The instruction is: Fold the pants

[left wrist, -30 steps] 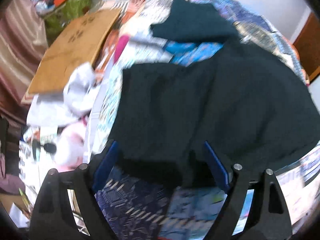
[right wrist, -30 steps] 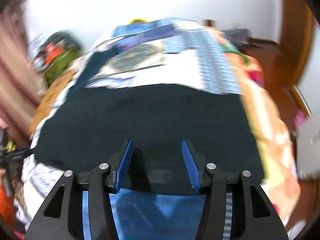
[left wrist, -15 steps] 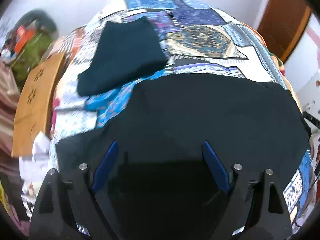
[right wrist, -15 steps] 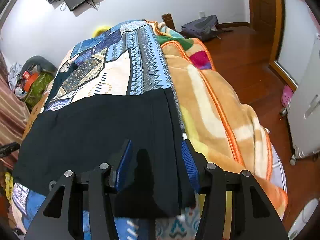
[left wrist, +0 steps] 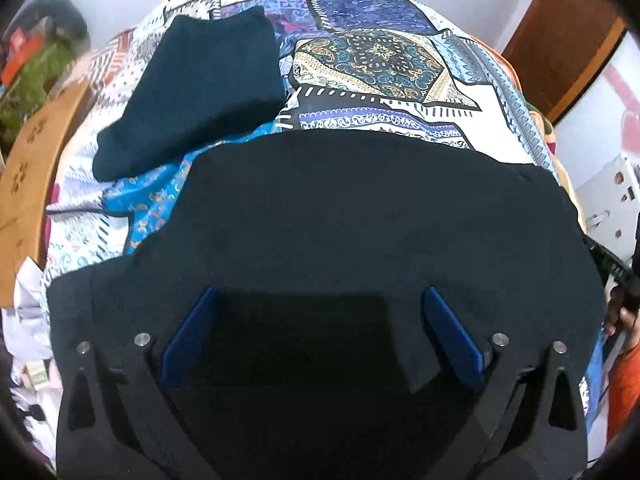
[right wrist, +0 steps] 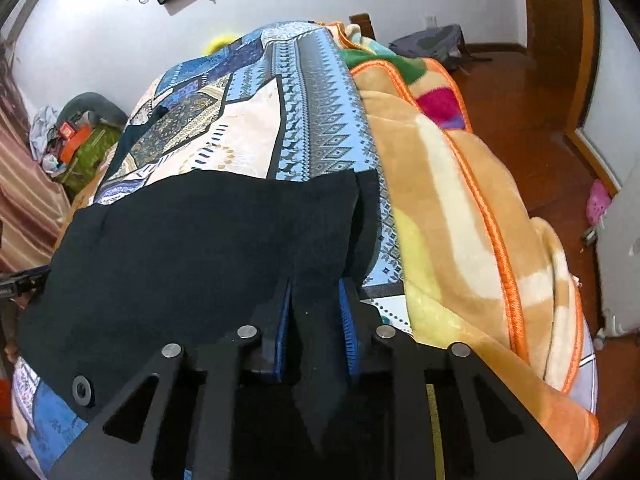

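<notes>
Black pants lie spread flat across a patterned bedspread. My left gripper is open, its blue pads wide apart over the near part of the pants, with nothing between them. In the right wrist view the pants stretch left, and my right gripper is shut on the pants' near right edge, a fold of black cloth pinched between the blue pads.
A folded dark teal garment lies on the bedspread beyond the pants at the left. An orange blanket is bunched along the bed's right side. A cardboard sheet leans at the left. Wooden floor lies to the right.
My right gripper has closed from open onto the pants' edge. My left gripper has stayed open and moved slightly further over the pants.
</notes>
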Demonstrator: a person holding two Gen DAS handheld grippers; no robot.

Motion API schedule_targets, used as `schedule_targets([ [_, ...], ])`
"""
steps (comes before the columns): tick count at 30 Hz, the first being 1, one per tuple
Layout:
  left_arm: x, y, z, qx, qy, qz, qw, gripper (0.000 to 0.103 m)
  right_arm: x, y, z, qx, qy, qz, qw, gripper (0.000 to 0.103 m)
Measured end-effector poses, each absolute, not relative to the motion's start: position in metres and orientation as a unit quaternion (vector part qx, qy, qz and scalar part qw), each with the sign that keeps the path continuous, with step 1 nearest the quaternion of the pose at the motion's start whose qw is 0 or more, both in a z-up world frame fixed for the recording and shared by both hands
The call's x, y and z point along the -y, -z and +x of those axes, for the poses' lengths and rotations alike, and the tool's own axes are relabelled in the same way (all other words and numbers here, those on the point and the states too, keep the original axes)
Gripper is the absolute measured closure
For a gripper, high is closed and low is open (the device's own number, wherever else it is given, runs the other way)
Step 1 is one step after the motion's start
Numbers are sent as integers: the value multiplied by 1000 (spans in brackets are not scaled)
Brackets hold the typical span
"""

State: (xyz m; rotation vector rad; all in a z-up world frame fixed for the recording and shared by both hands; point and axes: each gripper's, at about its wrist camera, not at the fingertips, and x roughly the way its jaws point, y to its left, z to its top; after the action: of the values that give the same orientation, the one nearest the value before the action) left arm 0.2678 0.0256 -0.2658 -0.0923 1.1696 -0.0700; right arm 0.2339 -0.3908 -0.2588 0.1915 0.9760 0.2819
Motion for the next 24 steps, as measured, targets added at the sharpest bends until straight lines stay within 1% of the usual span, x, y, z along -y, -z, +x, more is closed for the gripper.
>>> schedule_targets([
  [3,-17,262,267,-545,25,-18,838,0,382,246,228,-431,-107,50,895,91],
  [6,-6,258,264,-534,12,21,845,0,386,235,226,-407,-86,41,908,91],
  [11,-4,259,263,-527,13,25,849,0,385,258,237,-436,-66,6,898,92],
  [14,-11,259,262,-538,11,7,843,0,386,254,239,-439,-60,1,896,92],
  [15,-11,258,262,-539,9,6,842,0,386,251,241,-445,-59,-6,894,90],
  [18,-11,251,259,-537,2,21,843,0,388,236,245,-466,-46,-12,884,83],
  [20,-3,241,257,-525,11,35,850,0,392,221,242,-463,-72,28,883,79],
  [21,2,236,257,-518,16,41,854,0,394,214,239,-458,-90,57,883,67],
  [22,7,232,256,-512,20,46,858,0,394,210,235,-452,-101,78,883,50],
  [23,14,227,256,-504,27,53,862,0,394,205,232,-444,-113,99,883,45],
  [24,19,225,256,-500,31,55,864,0,392,204,229,-440,-121,109,883,43],
])
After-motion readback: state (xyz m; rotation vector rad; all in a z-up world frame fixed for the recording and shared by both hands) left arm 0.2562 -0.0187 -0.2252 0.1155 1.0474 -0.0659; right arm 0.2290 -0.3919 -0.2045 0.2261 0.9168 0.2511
